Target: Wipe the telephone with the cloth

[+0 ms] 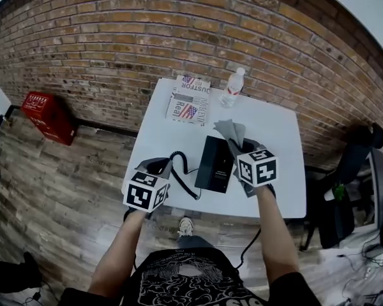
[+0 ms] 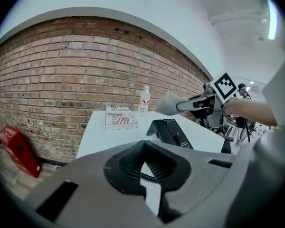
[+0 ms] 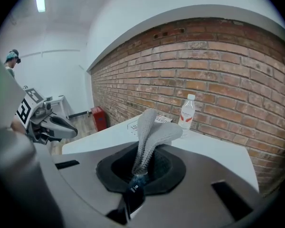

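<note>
The black telephone (image 1: pixel 215 164) lies near the middle of the white table (image 1: pixel 277 190), its coiled cord (image 1: pixel 182 174) looping off to the left. My right gripper (image 1: pixel 235 146) is shut on a grey cloth (image 1: pixel 230 131) and hangs over the phone's far right corner. In the right gripper view the cloth (image 3: pixel 149 132) rises folded from between the jaws. My left gripper (image 1: pixel 163 167) hovers left of the phone, above the cord. Its jaw tips meet, and a bit of cord (image 2: pixel 145 175) shows behind them. I cannot make out the handset on its own.
A water bottle (image 1: pixel 232 88) and a printed box with a flag (image 1: pixel 189 101) stand at the table's far edge, against the brick wall. A red crate (image 1: pixel 48 115) sits on the floor to the left. A black chair (image 1: pixel 354 158) stands to the right.
</note>
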### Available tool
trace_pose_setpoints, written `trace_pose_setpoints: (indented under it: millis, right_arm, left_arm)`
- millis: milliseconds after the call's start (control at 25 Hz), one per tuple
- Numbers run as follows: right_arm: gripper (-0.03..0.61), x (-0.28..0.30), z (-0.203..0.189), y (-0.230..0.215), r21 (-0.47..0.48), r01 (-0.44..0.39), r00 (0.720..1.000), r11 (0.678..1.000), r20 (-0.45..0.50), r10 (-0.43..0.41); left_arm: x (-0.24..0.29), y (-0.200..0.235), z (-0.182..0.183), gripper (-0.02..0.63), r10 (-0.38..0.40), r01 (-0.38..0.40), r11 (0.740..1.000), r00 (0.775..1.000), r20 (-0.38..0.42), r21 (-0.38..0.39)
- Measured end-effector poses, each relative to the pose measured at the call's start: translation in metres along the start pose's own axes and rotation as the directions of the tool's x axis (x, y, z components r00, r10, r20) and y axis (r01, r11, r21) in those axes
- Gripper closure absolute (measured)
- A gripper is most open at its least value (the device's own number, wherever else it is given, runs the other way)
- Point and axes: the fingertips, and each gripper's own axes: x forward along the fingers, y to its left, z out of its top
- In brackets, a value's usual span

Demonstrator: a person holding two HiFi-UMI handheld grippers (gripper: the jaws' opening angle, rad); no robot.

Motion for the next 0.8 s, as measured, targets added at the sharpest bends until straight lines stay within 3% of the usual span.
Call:
trace_pose_setpoints:
  millis: [440,800]
  right_arm:
    - [0.568,0.049,-0.025,-0.019,0.016,-0.092,0.981,0.996,-0.168,0.093]
    - [0.568,0.066,-0.028,-0.017,0.021,-0.154,0.955,0.988,-0.252,0.155]
  left_arm:
    - [0.017,0.021,0.0,0.607,0.033,-0.034,0.999,0.999,-0.023,-0.026]
    - [0.025,0.027,0.001,0.607,0.033,-0.034,0.999,0.999,-0.03,-0.034]
